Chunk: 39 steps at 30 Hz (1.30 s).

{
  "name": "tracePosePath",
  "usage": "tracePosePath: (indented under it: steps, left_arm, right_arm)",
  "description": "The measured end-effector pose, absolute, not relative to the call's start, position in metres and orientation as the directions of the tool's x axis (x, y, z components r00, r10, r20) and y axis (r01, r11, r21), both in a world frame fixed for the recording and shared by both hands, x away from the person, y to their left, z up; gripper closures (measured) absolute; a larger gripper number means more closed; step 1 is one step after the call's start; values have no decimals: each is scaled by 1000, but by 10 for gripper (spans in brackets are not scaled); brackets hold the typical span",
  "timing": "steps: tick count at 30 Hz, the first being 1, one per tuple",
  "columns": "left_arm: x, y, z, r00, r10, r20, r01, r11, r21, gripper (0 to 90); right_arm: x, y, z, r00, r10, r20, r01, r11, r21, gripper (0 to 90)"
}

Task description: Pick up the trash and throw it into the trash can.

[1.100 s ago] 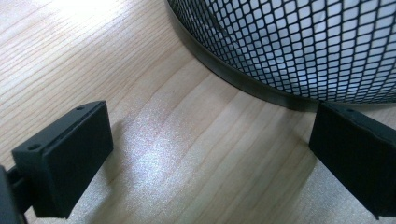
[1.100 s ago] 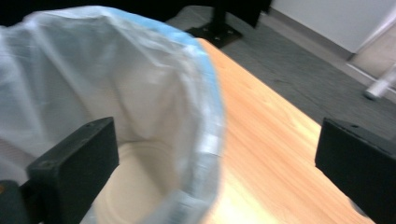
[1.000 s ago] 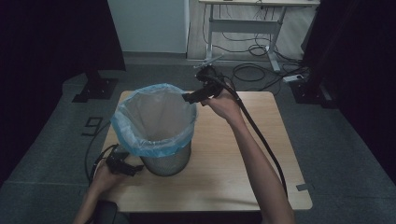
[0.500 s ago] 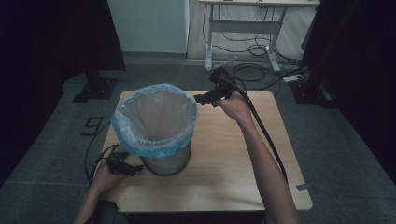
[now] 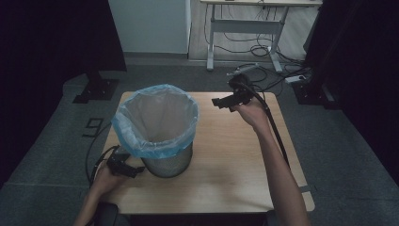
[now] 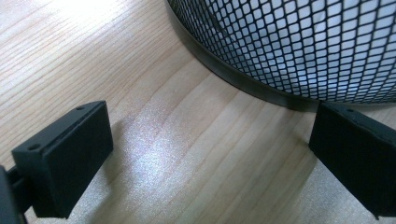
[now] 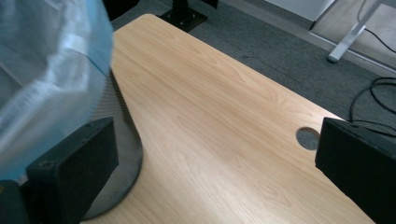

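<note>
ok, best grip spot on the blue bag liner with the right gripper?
Pinch the liner's folded-over rim where it cuffs the mesh bin, coming from the bin's right side, nearest the right gripper. That cuff hangs loose outside the mesh, so open jaws could probably close on it.

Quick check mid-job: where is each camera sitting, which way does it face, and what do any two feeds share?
High view: above the person's side, looking forward and down on the table; both forearms, left gripper and right gripper show.
Left gripper view: low at the table, facing the bin's mesh base; its open jaws show.
Right gripper view: raised, facing the bin's blue bag and the table's far corner; its open jaws show.
All three share bin and table.
</note>
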<state>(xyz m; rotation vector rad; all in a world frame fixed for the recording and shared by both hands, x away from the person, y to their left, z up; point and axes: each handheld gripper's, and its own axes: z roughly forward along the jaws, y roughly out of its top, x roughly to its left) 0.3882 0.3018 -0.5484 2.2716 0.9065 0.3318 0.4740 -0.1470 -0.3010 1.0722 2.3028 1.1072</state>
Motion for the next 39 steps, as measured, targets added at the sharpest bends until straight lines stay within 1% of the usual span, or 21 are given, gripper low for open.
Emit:
tracePosePath:
  steps: [14,24,32,39]
  left_arm:
    - [388,302,-548,727,686,-9,518,-541,662,0]
    - [388,302,-548,727,687,-8,519,-541,662,0]
    - [388,302,-548,727,687,-8,519,-541,662,0]
    - [388,302,-548,727,687,-9,519,-541,662,0]
  right_arm:
    - [462,-194,-321,-588,809,-12,487,366,793,0]
    - [450,-215,-334,-557,830,-31,498,364,787,0]
    - [437,-231,-347,-551,834,-35,494,359,792,0]
    - [425,-242,-360,-546,835,-63,487,378,787,4]
